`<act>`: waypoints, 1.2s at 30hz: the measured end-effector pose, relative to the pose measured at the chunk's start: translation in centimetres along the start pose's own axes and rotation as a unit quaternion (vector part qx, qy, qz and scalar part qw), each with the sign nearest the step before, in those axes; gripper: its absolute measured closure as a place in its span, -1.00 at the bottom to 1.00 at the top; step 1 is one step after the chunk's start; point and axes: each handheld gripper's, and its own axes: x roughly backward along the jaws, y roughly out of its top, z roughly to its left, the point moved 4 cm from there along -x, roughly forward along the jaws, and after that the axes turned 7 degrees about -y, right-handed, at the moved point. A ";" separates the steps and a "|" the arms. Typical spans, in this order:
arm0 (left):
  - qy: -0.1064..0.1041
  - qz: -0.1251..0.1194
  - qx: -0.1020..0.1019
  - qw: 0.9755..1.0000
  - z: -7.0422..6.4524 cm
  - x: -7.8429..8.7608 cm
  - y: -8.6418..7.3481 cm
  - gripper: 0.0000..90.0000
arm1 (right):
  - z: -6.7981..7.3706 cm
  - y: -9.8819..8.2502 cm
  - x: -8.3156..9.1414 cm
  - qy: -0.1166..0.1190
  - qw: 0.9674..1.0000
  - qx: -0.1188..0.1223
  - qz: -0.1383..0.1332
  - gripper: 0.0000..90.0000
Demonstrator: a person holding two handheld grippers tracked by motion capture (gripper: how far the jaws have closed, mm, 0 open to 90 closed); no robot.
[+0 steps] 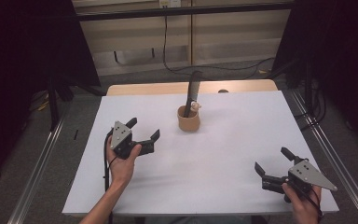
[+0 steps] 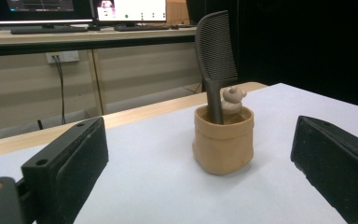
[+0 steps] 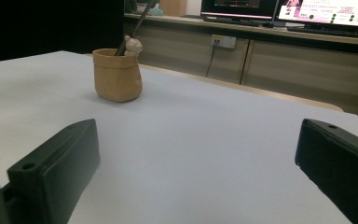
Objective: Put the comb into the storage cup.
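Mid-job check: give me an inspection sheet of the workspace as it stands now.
Surface: white table top, bare around the cup.
Job's things: tan cup upright, holding a dark comb and a small bear figure.
Clutter: nothing seen.
Grippers: left gripper open, nearer the cup; right gripper open, at the near right edge; both empty.
Cables: one trails from the left gripper; black cable on the floor behind.
Surroundings: monitors on a desk, dark curtains.

The left gripper (image 1: 143, 129) sits left of centre, held by the left hand (image 1: 122, 164), jaws spread wide and pointing far-right. The right gripper (image 1: 272, 161) sits near the right edge, jaws spread, pointing left.
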 end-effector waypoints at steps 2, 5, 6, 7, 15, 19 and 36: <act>0.002 -0.001 -0.007 1.000 0.0 0.5 -0.1 -0.91 | -0.1 0.0 -0.1 -0.003 1.000 0.001 0.000 -1.00; 0.005 -0.005 -0.003 1.000 0.0 1.2 -0.3 -0.91 | -0.1 0.0 -0.1 -0.004 1.000 0.000 0.001 -1.00; 0.006 -0.003 -0.003 1.000 0.0 1.4 -0.5 -0.91 | -0.1 0.0 -0.1 -0.004 1.000 -0.001 0.000 -1.00; 0.006 -0.005 -0.003 1.000 -0.1 1.7 -0.5 -0.91 | -0.1 0.0 0.0 -0.004 1.000 -0.001 -0.001 -1.00; 0.015 -0.009 0.012 1.000 0.0 3.3 -1.3 -0.91 | -0.1 0.0 0.0 -0.007 1.000 -0.001 0.000 -1.00; 0.014 -0.011 0.010 1.000 -0.1 3.9 -1.5 -0.91 | -0.2 0.0 0.0 -0.010 1.000 -0.001 -0.002 -1.00; 0.030 -0.010 -0.006 0.999 -0.3 7.1 -2.9 -0.91 | -0.2 0.1 0.1 -0.014 1.000 -0.005 -0.005 -1.00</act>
